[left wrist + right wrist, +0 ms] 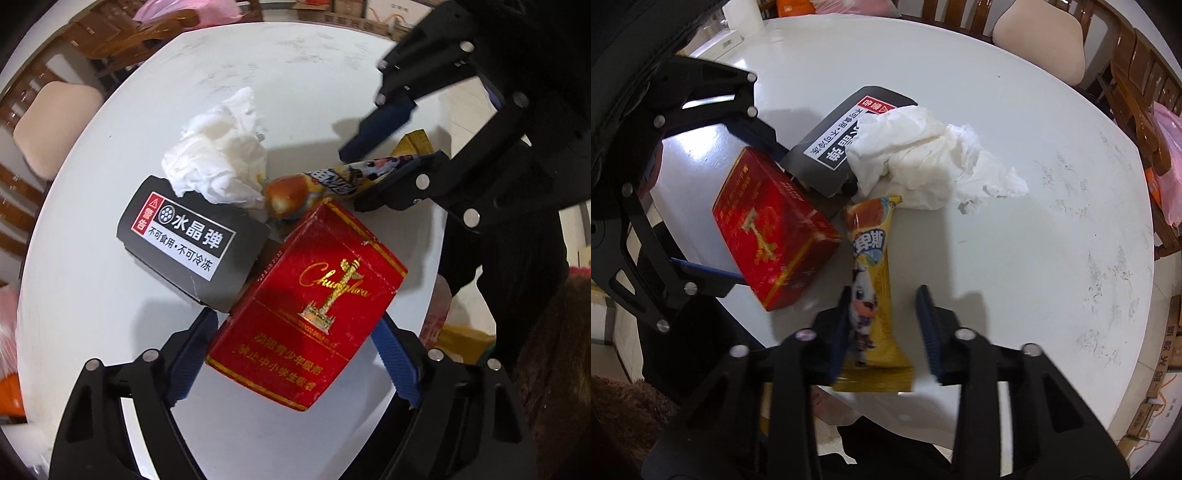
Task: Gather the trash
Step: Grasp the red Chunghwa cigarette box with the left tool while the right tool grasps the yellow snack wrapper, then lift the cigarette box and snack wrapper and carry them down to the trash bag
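1. Reading "Chunghwa" in gold script, a red cigarette pack (pixel 306 295) is seen beside a black box (pixel 192 240) labelled 水晶弹 — 不可食用·不可冷冻.
2. A crumpled white tissue (pixel 218 155) is draped over the box on the white round table (pixel 92 295).
3. The pack is bracketed by the left gripper (pixel 291 350), set wide — whether its blue pads press is unclear.
4. The yellow cow-print snack wrapper (pixel 871 295) lies between the right gripper (pixel 882 321) pads, narrowly set; the right pad stands clear.
5. Both grippers are pointed steeply down.

Tissue (pixel 218 162) lies on box (pixel 192 240), beside carton (pixel 306 317)
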`<state>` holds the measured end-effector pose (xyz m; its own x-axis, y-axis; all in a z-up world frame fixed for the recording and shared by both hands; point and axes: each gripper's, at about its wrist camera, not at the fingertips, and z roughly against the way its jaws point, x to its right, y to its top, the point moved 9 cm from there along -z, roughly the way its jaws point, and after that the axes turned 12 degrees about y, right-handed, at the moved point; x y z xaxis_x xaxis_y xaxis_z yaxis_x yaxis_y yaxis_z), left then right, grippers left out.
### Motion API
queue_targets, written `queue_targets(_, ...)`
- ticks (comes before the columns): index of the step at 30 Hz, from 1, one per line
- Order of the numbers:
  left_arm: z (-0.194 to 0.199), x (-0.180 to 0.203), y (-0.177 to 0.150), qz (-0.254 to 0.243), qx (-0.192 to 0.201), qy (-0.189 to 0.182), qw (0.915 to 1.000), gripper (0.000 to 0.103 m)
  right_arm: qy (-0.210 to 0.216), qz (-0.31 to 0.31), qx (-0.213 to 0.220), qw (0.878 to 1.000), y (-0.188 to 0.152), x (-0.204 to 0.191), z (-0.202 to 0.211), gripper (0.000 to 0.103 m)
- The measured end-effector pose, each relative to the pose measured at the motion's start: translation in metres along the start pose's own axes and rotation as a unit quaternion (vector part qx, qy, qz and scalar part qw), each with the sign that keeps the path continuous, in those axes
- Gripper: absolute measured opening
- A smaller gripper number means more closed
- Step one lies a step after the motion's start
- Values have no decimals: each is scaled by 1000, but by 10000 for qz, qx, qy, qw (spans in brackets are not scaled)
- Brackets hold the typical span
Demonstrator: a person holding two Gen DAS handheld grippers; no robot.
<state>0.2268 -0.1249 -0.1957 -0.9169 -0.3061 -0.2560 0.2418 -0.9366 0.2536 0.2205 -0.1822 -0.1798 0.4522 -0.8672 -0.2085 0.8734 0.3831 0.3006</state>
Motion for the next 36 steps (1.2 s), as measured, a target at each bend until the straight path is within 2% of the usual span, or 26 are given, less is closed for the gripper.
queue_targets(7,7,6,1,68,68,427,9990,68,-102,-53,-76,9999,-4,-2,1,17)
queue_targets(11,6,2,0,532,15,299,9981,66,-124,-149,-83,9998,-6,-2,2,16)
queue_targets(24,11,4,-7,1441,43,156,9894,62,-277,-292,-32,9992,-12,10,8,14)
queue_targets(31,24,5,-10,1671,196,293,9853,61,-340,-311,21,9989,-11,8,11,14)
queue_targets(36,21,6,-13,1751,98,306,9840,61,-367,-321,22,9988,-12,6,13,14)
